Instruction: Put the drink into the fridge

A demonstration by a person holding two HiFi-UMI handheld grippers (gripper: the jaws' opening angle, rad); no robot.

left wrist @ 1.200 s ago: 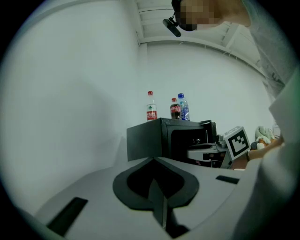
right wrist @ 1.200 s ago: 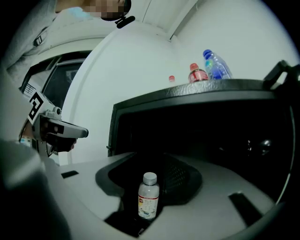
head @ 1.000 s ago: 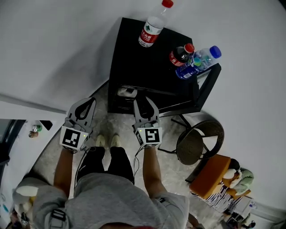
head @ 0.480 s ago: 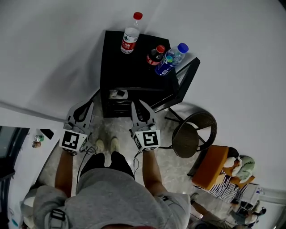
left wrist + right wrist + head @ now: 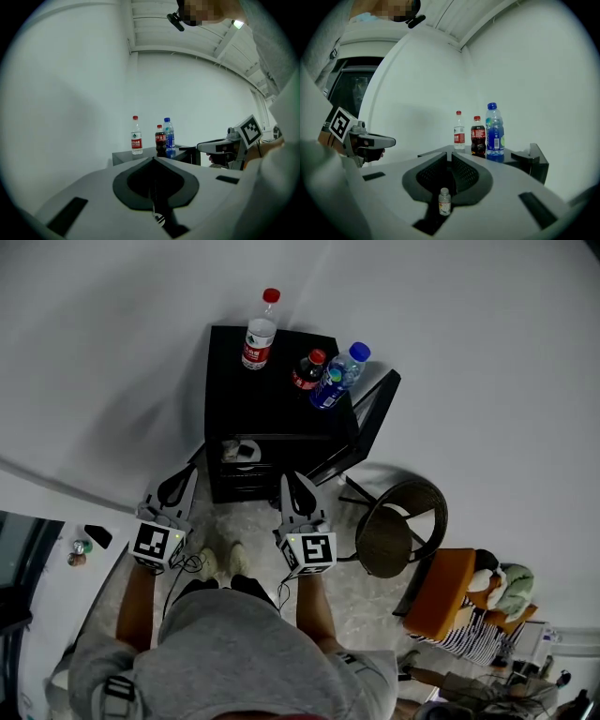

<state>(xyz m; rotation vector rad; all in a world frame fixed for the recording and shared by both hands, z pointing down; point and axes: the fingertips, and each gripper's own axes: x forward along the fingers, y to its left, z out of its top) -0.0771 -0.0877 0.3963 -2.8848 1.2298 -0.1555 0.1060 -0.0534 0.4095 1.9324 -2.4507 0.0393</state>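
Overview seen steeply from above. Left gripper, lower left of centre, points level toward the black cabinet. Its jaws are pressed together with nothing between them. Three drinks stand upright on the cabinet's top surface, in the upper middle of the frame. A clear water bottle with red cap and red label is at the far left corner. Well apart from it to the right are a dark cola bottle and a blue-capped bottle, just beside each other. Right gripper, below the cola bottle and apart from the cabinet, has just been closing. Its jaws stand nearly together, a narrow slit between the pads, gripping nothing. A small bottle shows low in the opening behind the pads; where it stands cannot be told. The cabinet door hangs open to the right. A round dark chair stands right of centre on the pale floor.
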